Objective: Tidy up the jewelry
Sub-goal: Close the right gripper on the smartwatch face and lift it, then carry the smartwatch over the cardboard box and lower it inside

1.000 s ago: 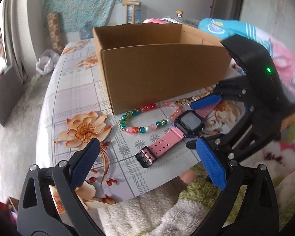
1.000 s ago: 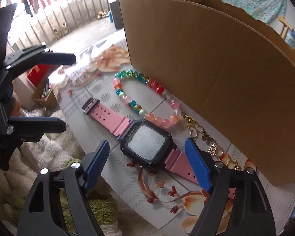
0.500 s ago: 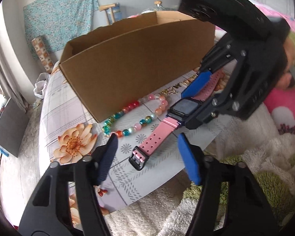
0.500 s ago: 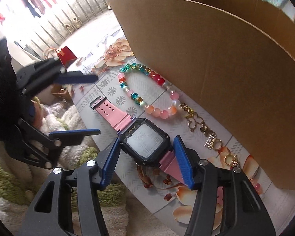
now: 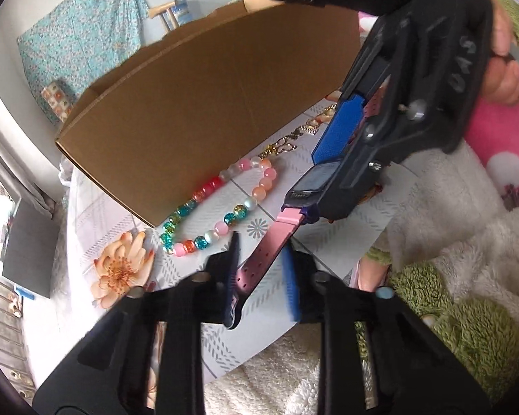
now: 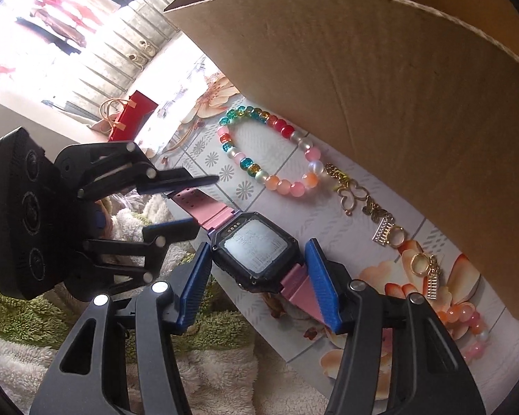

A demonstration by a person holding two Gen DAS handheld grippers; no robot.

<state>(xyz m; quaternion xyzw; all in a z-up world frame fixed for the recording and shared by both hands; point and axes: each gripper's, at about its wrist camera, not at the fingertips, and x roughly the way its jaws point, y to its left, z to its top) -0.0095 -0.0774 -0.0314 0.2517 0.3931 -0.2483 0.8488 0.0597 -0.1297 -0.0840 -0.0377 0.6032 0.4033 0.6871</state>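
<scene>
Now my right gripper [image 6: 257, 282] has its blue pads clamped on either side of the pink watch [image 6: 256, 245] at its dark case, while my left gripper [image 5: 259, 276], whose jaws have just been closing, has the pink strap end between them, almost pinched (whether both pads press it I cannot tell). Up at twelve o'clock from the watch the beaded bracelet [image 6: 270, 154] lies on the flowered tablecloth [image 6: 204, 145] against the cardboard box [image 6: 380, 69], and a gold chain [image 6: 377, 212] trails off toward three o'clock.

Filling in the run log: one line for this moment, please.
left gripper: closing on watch strap | right gripper: clamps watch case | bracelet, box: untouched
</scene>
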